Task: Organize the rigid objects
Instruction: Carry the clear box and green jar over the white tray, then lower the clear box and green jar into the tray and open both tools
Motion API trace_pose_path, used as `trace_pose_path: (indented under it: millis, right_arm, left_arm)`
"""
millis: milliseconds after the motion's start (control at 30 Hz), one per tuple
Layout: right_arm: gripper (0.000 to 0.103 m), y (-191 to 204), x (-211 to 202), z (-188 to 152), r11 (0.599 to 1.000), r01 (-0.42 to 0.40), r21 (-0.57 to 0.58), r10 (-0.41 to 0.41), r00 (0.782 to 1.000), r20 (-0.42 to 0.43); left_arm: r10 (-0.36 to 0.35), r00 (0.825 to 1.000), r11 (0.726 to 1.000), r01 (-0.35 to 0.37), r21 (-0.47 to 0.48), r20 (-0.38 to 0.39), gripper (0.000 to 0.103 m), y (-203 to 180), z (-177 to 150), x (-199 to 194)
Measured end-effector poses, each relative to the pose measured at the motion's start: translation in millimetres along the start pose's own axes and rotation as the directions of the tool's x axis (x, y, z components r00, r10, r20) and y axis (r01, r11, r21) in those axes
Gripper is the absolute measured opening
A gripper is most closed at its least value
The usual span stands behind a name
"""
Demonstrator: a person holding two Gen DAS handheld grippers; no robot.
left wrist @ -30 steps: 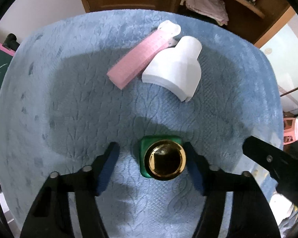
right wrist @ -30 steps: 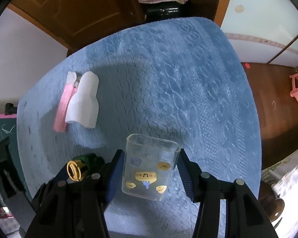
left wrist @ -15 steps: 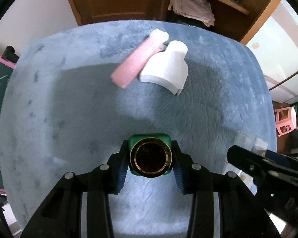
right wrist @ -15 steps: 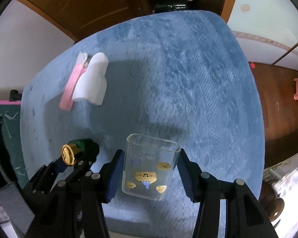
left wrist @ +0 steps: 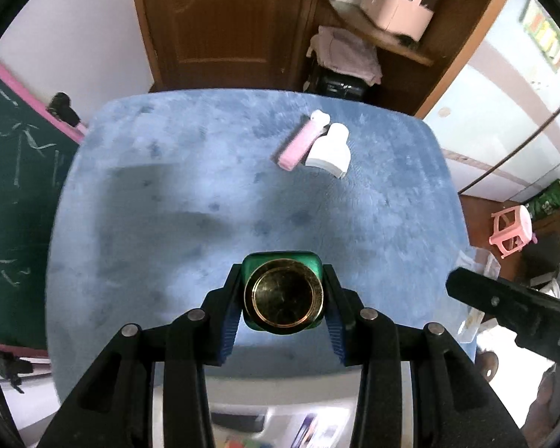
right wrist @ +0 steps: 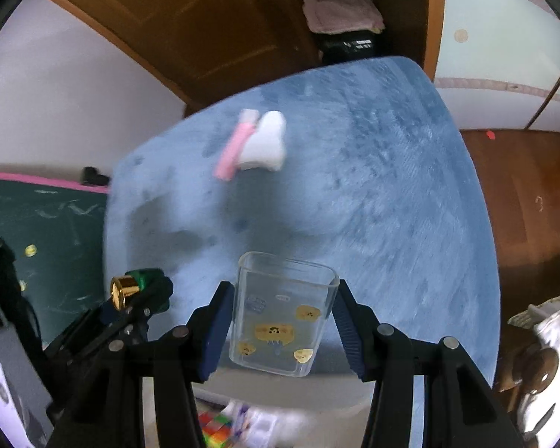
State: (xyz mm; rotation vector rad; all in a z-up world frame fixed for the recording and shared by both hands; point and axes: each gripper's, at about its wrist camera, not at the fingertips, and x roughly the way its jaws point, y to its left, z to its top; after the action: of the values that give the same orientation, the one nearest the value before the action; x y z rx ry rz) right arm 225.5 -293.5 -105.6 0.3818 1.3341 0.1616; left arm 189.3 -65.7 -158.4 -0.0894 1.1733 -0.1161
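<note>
The left gripper (left wrist: 283, 308) is clamped on a green bottle with a gold cap (left wrist: 283, 295), its blue pads pressed against both sides of the body, the cap facing the camera. The right gripper (right wrist: 283, 321) holds a clear rectangular cup (right wrist: 280, 313) printed with small yellow cartoon figures, open mouth tipped away from the camera, a pad on each side wall. Both things appear lifted clear of the blue surface (left wrist: 205, 205), near its front edge.

Toward the far side of that surface, a pink bar (left wrist: 296, 143) and a white bottle-shaped piece (left wrist: 330, 149) lie touching side by side, which reads as a pair already grouped. By that judgement, the work is partly done: two things seem placed, and the two in hand are left to set down, probably beside that pair.

The green bottle is squarish and glossy, with a round shiny metal cap; from the right wrist view (right wrist: 145, 280) it lies roughly level in the left gripper, well to the left of the cup.
</note>
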Motion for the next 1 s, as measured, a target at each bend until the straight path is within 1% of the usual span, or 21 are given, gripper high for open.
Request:
trace_pose_path:
  millis: [67, 133, 267, 300, 367, 467, 500, 600, 700, 833, 1000]
  right_arm:
    - [0.053, 10.9, -14.6, -23.0, 1.0, -0.006, -0.016, 0.006, 1.0, 0.028]
    - [0.053, 21.6, -23.4, -44.1, 0.999, 0.01, -0.042, -0.008, 0.999, 0.05]
    - [0.053, 45.6, -38.1, -96.8, 0.984, 0.099, -0.148, -0.085, 0.992, 0.097]
    - [0.053, 50.3, -39.6, -109.8, 0.977, 0.117, -0.175, -0.101, 0.99, 0.099]
    - [0.053, 58.3, -39.2, -136.2, 0.964, 0.151, -0.217, -0.133, 0.986, 0.097]
    - [0.053, 62.9, -31.8, -165.6, 0.953, 0.19, -0.237, -0.174, 0.981, 0.087]
    - [0.053, 62.2, -27.7, -174.7, 0.951, 0.201, -0.235, -0.188, 0.979, 0.077]
    - [0.053, 55.2, -13.4, -195.5, 0.96, 0.205, -0.188, -0.206, 0.978, 0.016]
    - [0.053, 52.3, -3.7, -213.3, 0.959, 0.226, -0.17, -0.234, 0.972, -0.023]
    - [0.053, 48.1, 8.9, -230.5, 0.943, 0.29, -0.166, -0.301, 0.952, -0.047]
    - [0.053, 41.4, 21.2, -238.7, 0.938, 0.315, -0.142, -0.328, 0.942, -0.076]
  left_arm:
    - [-0.004, 1.0, 1.0, 0.003, 0.025, 0.021, 0.043, 8.6, -15.5, -21.0]
    - [-0.013, 1.0, 0.999, 0.012, 0.053, 0.026, 0.043, 16.8, -32.4, -35.6]
    - [-0.004, 1.0, 0.992, 0.002, 0.124, 0.021, 0.043, 25.9, -67.1, -52.0]
    - [0.0, 1.0, 0.989, -0.002, 0.149, 0.017, 0.043, 28.5, -80.2, -54.4]
    - [0.006, 1.0, 0.984, -0.008, 0.178, 0.007, 0.043, 33.2, -96.2, -56.4]
    - [0.019, 1.0, 0.977, -0.015, 0.212, -0.018, 0.043, 40.3, -121.0, -50.7]
    - [0.021, 0.999, 0.977, -0.011, 0.212, -0.042, 0.043, 44.2, -128.8, -45.8]
    - [0.015, 0.996, 0.979, 0.003, 0.205, -0.088, 0.043, 53.0, -145.5, -35.1]
    - [0.002, 0.995, 0.975, 0.02, 0.223, -0.099, 0.043, 53.1, -159.3, -31.2]
    - [-0.013, 0.993, 0.969, 0.042, 0.243, -0.119, 0.043, 48.6, -172.5, -27.7]
    - [-0.01, 0.989, 0.963, 0.049, 0.265, -0.147, 0.043, 47.3, -186.1, -18.9]
